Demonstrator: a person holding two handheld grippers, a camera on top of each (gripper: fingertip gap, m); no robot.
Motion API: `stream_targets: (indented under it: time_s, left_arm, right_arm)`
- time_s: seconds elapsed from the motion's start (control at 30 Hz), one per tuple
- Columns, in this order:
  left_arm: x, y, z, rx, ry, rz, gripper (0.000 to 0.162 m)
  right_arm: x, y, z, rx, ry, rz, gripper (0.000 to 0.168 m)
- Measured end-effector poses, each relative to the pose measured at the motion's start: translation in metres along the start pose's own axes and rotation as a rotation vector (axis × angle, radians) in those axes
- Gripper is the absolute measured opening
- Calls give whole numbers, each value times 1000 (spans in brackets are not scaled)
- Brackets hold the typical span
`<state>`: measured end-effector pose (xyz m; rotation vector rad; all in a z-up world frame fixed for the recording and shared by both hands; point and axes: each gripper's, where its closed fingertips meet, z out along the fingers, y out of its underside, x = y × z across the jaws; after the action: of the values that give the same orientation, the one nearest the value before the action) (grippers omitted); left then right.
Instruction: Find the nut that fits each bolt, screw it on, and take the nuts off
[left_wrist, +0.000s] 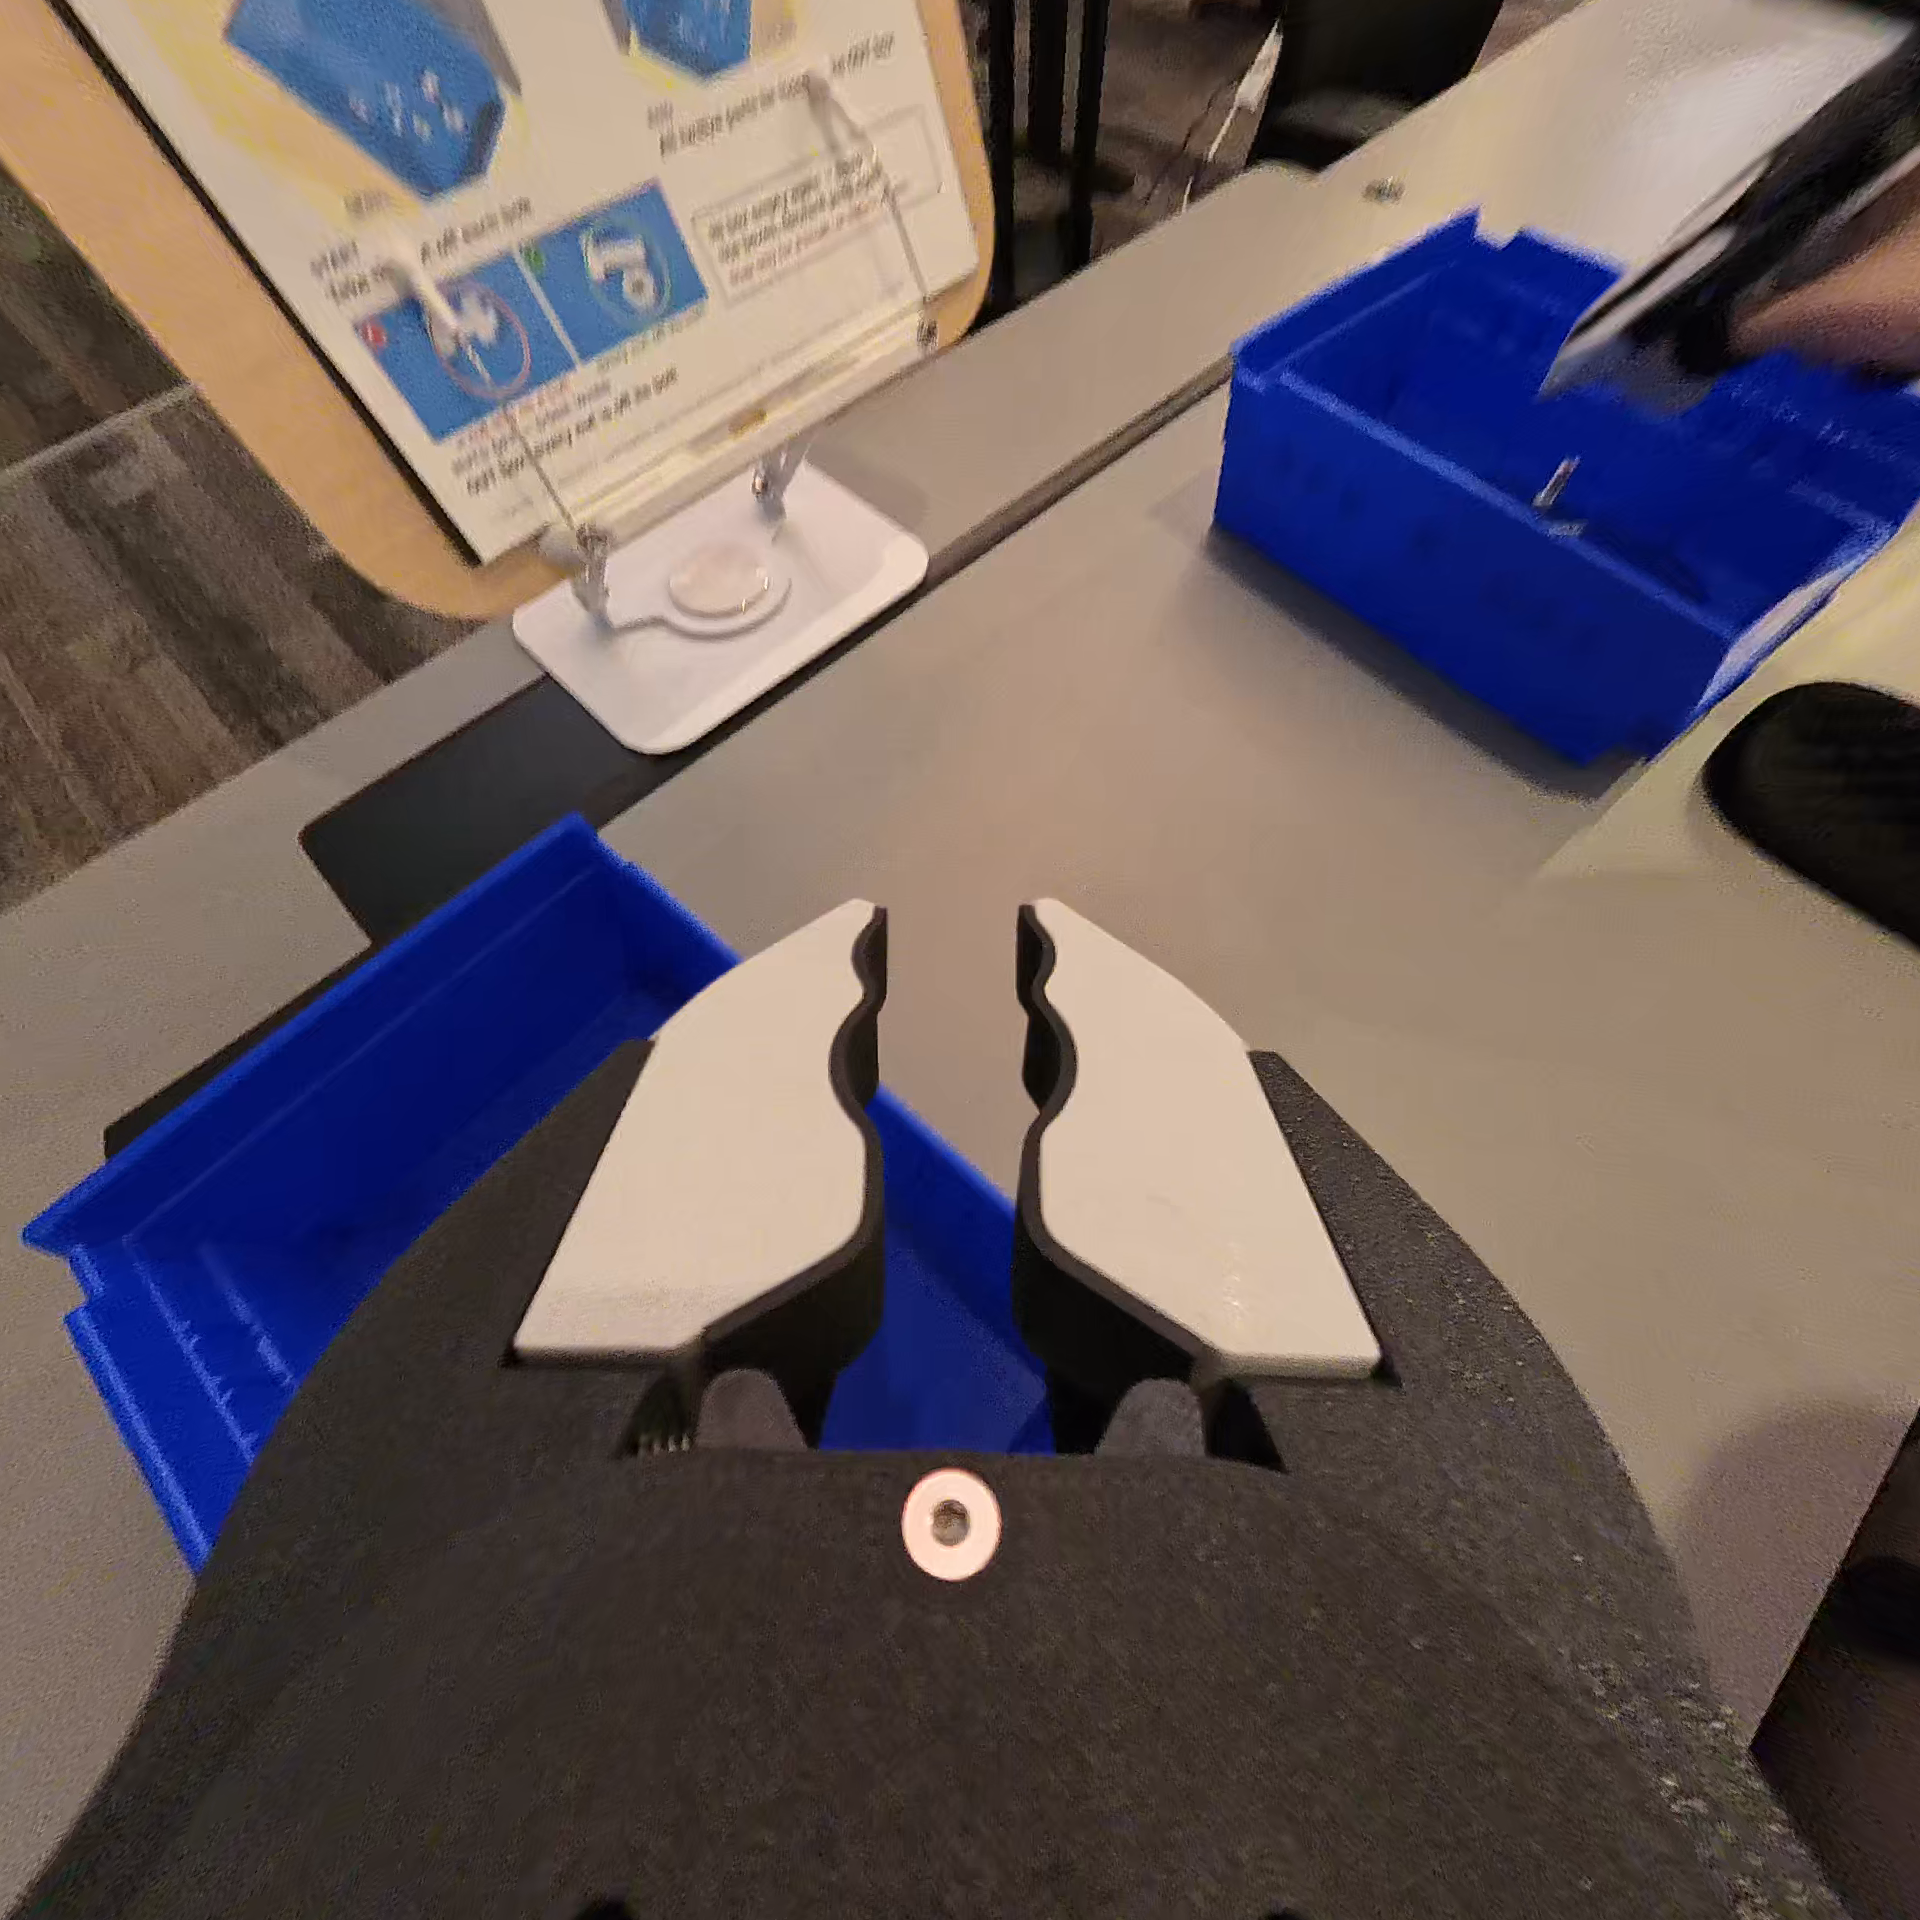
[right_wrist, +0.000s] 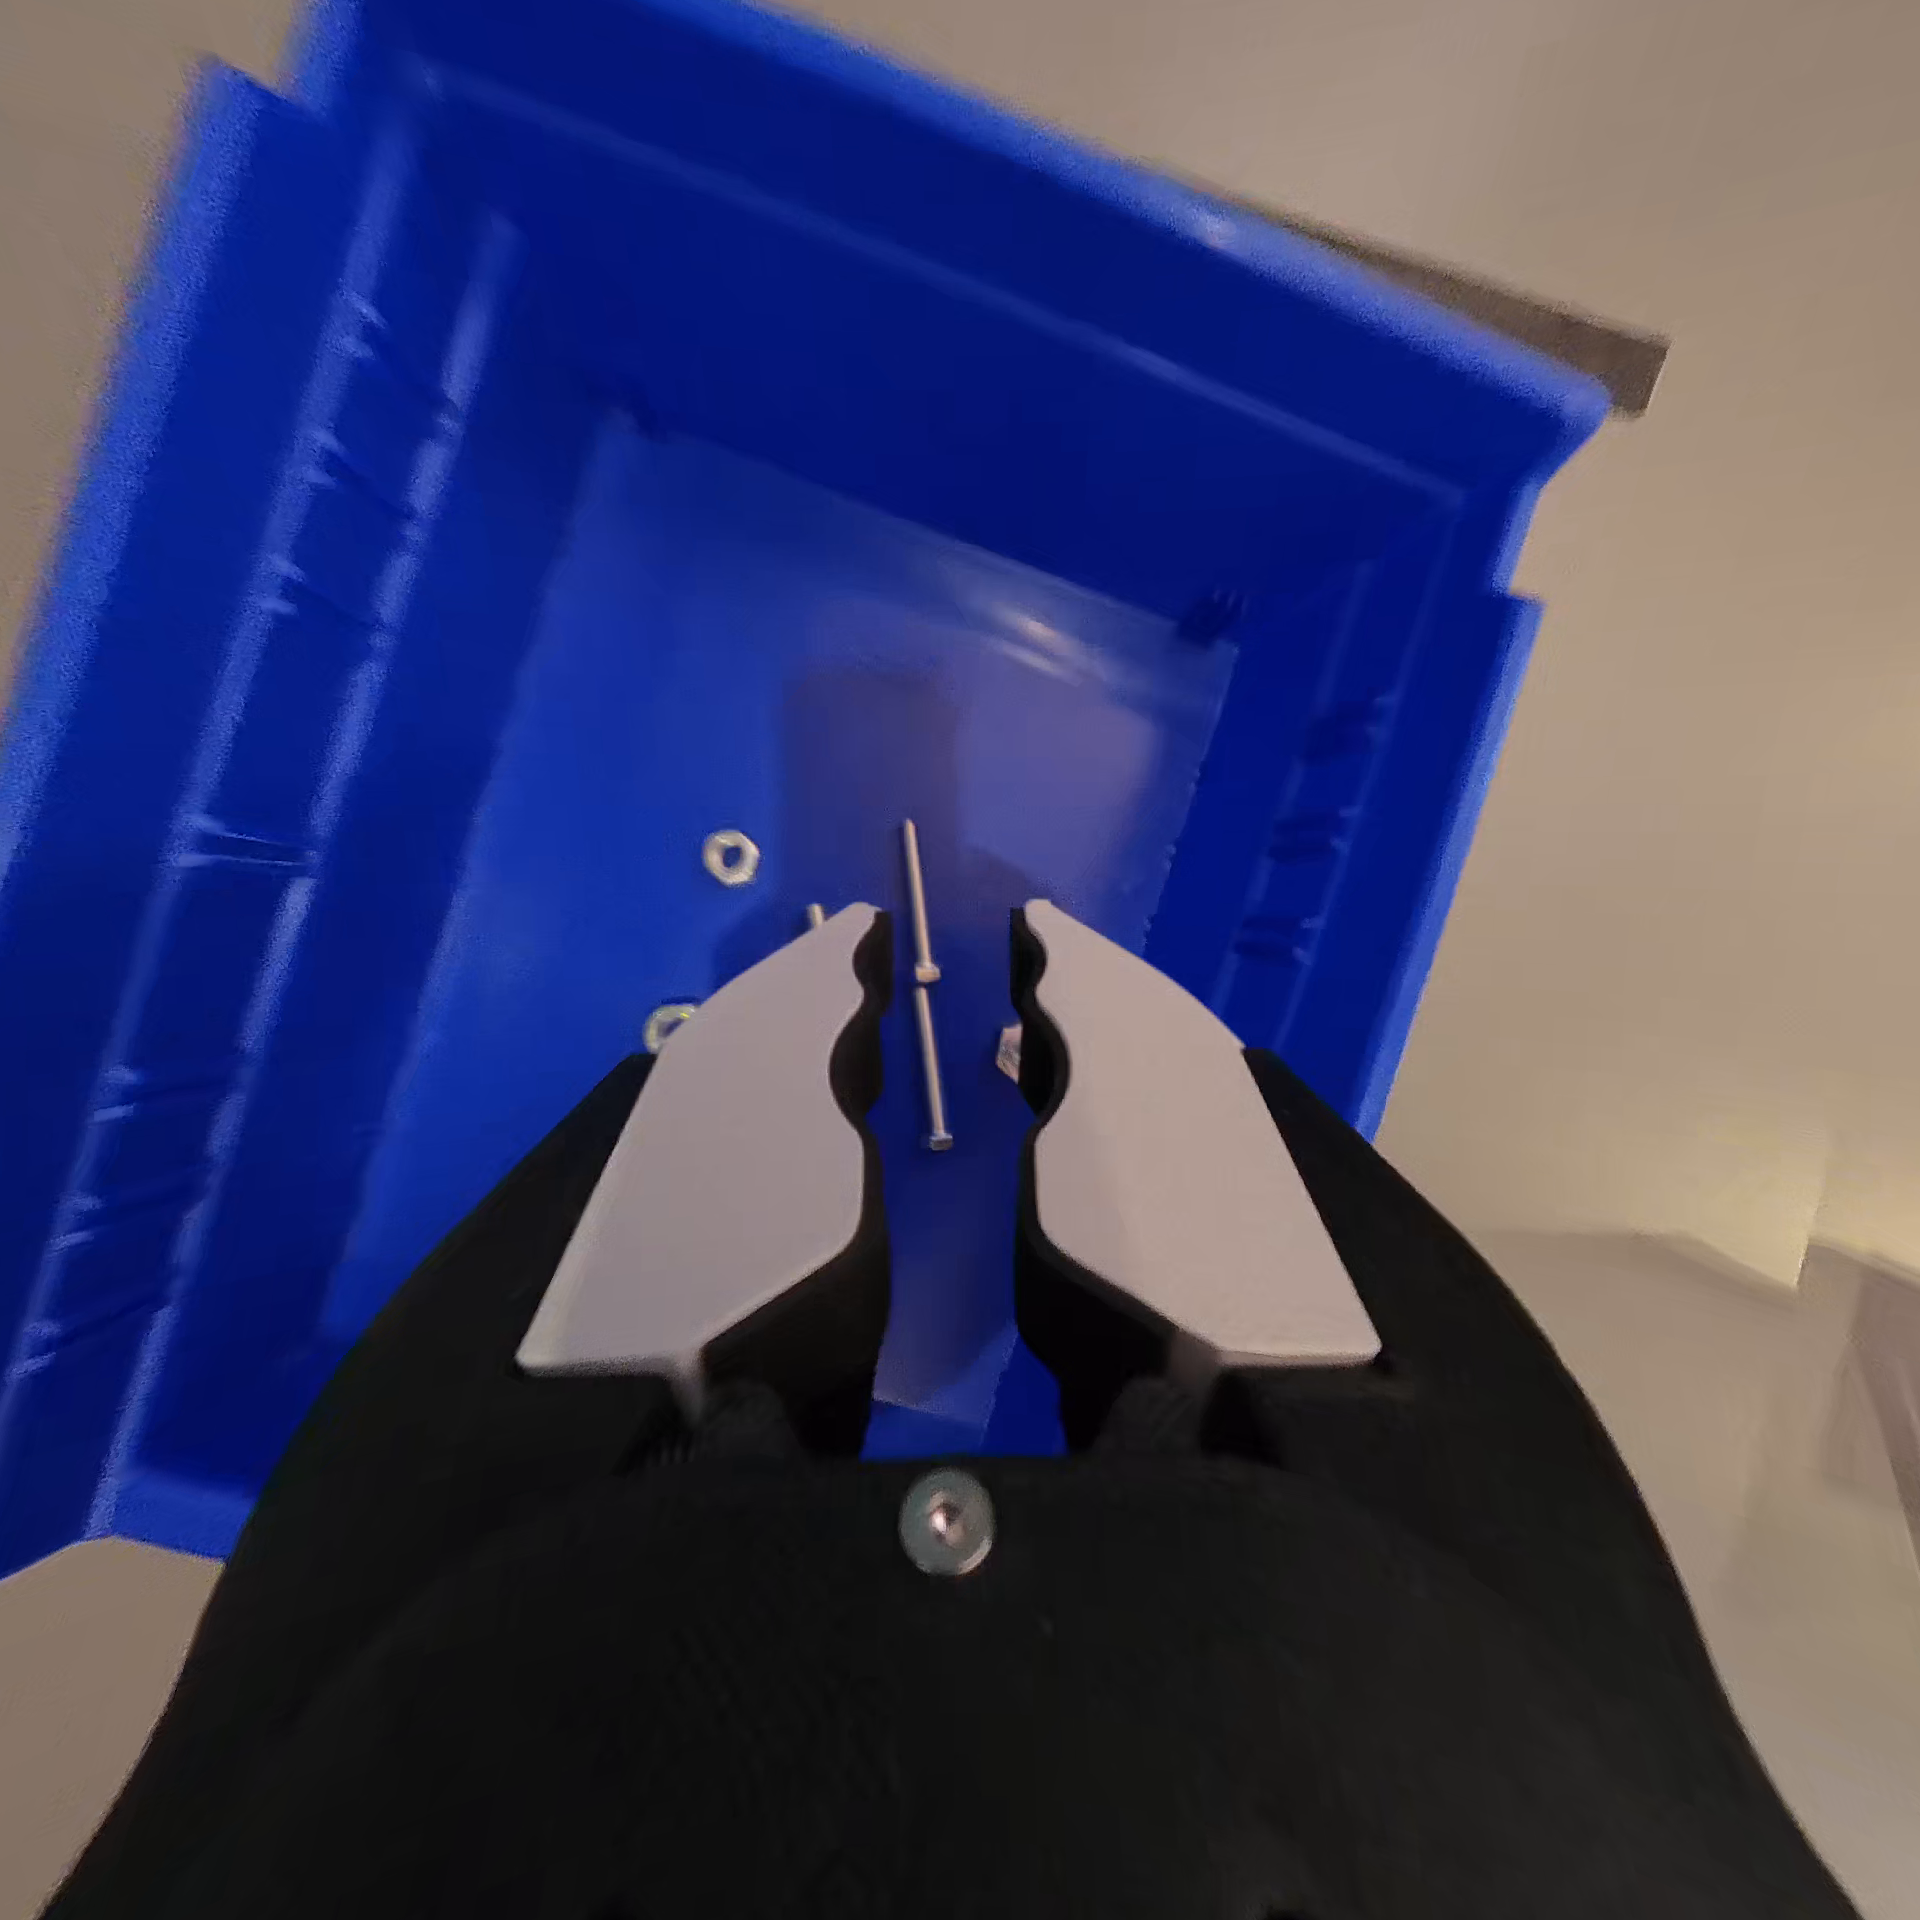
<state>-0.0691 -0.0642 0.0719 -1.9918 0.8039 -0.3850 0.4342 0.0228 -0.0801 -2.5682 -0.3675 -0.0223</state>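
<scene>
In the right wrist view my right gripper (right_wrist: 951, 914) is open and empty, hovering over a blue bin (right_wrist: 343, 644). On the bin floor two thin bolts lie end to end between my fingers: one farther (right_wrist: 916, 899), one nearer (right_wrist: 930, 1070). A nut (right_wrist: 730, 859) lies to their left. Two more nuts (right_wrist: 670, 1023) (right_wrist: 1006, 1049) are partly hidden by my fingers. My left gripper (left_wrist: 951, 914) is open and empty above the near corner of a second blue bin (left_wrist: 343, 1132). The left wrist view shows the far bin (left_wrist: 1455, 561), a bolt (left_wrist: 1558, 483) and the right gripper (left_wrist: 1714, 291).
An instruction board (left_wrist: 582, 260) stands on a wire holder with a white base (left_wrist: 727, 623) at the far edge of the grey table (left_wrist: 1195, 831). A dark rounded object (left_wrist: 1829, 800) lies at the right edge. Floor shows beyond the table on the left. The tips of one gripper are about 55 centimeters away from the tips of the other. Measured from the fingertips, the nut (right_wrist: 730, 859) is 8 centimeters or so from the right gripper and 50 centimeters from the left.
</scene>
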Motion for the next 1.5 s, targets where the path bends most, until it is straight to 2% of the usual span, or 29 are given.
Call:
stream_targets:
  time_s: [0.23,0.3,0.47,0.6,0.83,0.93,0.97,1.1,1.33,1.5]
  left_arm:
    - [-44,85,15,-251,-69,-46,19]
    - [-59,111,21,-315,-92,-143,15]
    - [-82,155,34,-446,-176,-427,16]
    - [-90,186,41,-579,-265,-498,22]
    - [-91,210,50,-660,-316,-617,26]
    - [-95,217,53,-694,-369,-641,42]
    - [-97,219,54,-714,-382,-642,42]
    - [-107,223,56,-755,-456,-610,35]
    - [-102,233,57,-782,-416,-694,25]
    - [-101,237,51,-802,-412,-668,19]
  right_arm:
    - [-18,-40,-42,235,-43,-52,22]
    - [-20,-45,-46,264,-34,-67,21]
    - [-23,-46,-41,257,-51,-82,21]
    - [-26,-41,-34,227,-61,-107,21]
    - [-33,-41,-32,223,-83,-160,22]
    - [-38,-43,-31,219,-97,-186,21]
    - [-40,-43,-30,216,-98,-198,21]
    - [-48,-45,-28,203,-90,-254,21]
    - [-53,-43,-20,169,-81,-296,21]
    - [-57,-42,-17,157,-80,-311,21]
